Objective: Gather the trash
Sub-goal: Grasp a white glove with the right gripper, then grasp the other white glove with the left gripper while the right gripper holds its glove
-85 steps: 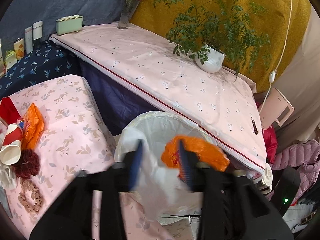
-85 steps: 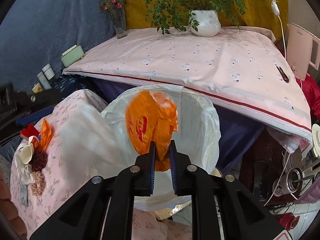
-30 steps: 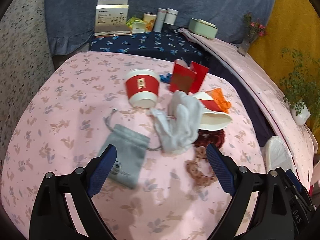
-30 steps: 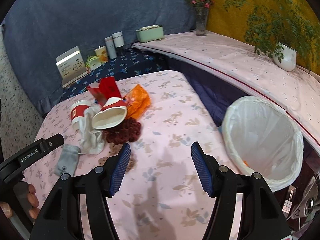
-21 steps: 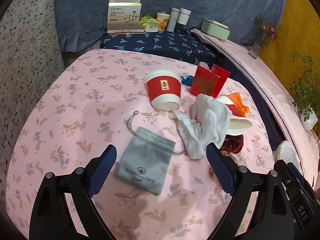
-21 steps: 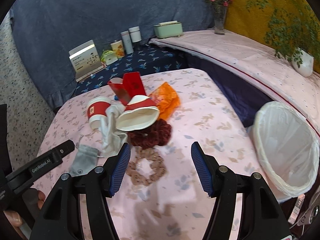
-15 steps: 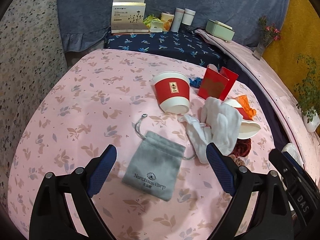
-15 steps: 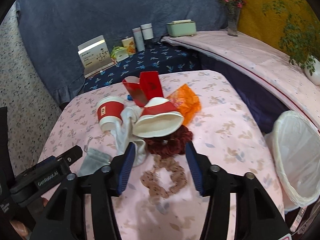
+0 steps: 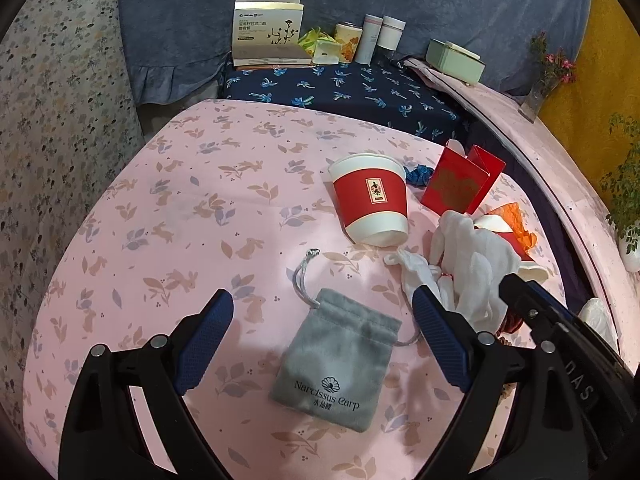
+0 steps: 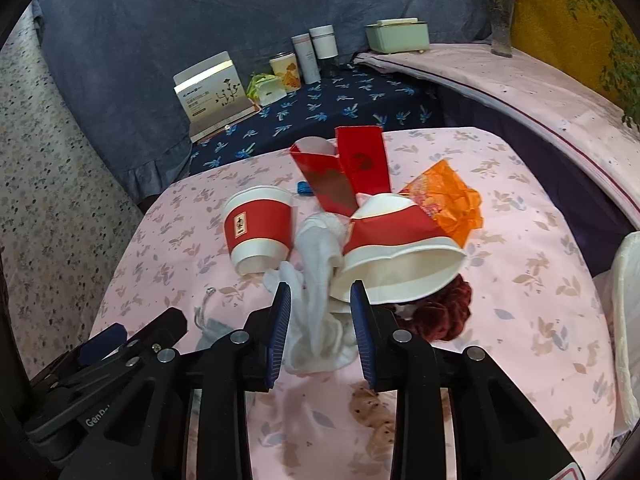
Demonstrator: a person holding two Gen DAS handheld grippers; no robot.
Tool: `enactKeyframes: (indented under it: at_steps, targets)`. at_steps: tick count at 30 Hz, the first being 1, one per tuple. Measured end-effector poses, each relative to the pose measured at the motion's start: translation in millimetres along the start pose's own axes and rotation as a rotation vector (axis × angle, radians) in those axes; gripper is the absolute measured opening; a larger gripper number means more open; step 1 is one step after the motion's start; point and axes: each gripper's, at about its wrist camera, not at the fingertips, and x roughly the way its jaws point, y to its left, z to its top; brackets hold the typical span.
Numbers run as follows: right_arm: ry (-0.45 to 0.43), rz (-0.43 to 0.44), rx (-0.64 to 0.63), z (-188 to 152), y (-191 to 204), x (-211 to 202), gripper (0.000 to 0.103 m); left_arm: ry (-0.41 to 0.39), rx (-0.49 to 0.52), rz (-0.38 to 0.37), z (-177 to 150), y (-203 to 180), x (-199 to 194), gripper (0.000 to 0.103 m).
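Left gripper (image 9: 320, 312) spread wide above a grey pouch (image 9: 336, 360) on the pink tablecloth (image 9: 180, 208). Right gripper (image 10: 320, 300) partly parted around a white glove (image 10: 320, 280) – nothing pinched. Beside it – a crushed paper cup (image 10: 396, 248), upturned cup (image 10: 258, 232), orange wrapper (image 10: 448, 204).

Pouch (image 9: 338, 360) before upright cup (image 9: 372, 198); gloves (image 9: 468, 264) right

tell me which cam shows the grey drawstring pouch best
The left wrist view: the grey pouch lies whole between the open fingers, logo readable. The right wrist view shows only a corner of it behind the gripper bodies.
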Motion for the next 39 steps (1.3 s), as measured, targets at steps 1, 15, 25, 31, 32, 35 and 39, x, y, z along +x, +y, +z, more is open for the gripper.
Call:
enactKeyframes:
  at_steps: [1, 15, 25, 31, 32, 35, 39]
  targets:
    - [0.004, 0.002, -0.005, 0.2, 2.3, 2.5, 0.024, 0.0, -0.002, 0.005, 0.3, 0.1, 0.9, 0.087]
    - [-0.027, 0.012, 0.019, -0.7, -15.5, -9.0, 0.003, 0.026, 0.0, 0.003, -4.7, -5.9, 4.9, 0.087]
    - [-0.129, -0.002, 0.077, 9.3, -47.4, -61.4, 0.003, 0.022, 0.034, -0.044, -10.7, -32.1, -3.4, 0.087]
    - [-0.162, -0.017, 0.114, 8.0, -68.2, -82.8, 0.003, 0.034, 0.074, -0.083, -14.1, -59.6, 3.1, 0.085]
    - [-0.163, -0.021, 0.12, 6.9, -72.3, -85.2, 0.003, 0.039, 0.082, -0.089, -15.0, -65.2, 6.0, 0.084]
    - [-0.168, -0.038, 0.132, 2.6, -84.0, -90.7, 0.003, 0.064, 0.108, -0.102, -18.5, -80.1, 18.3, 0.074]
    - [-0.164, -0.06, 0.154, -4.2, -99.9, -94.0, 0.003, 0.105, 0.129, -0.11, -22.8, -94.3, 36.6, 0.055]
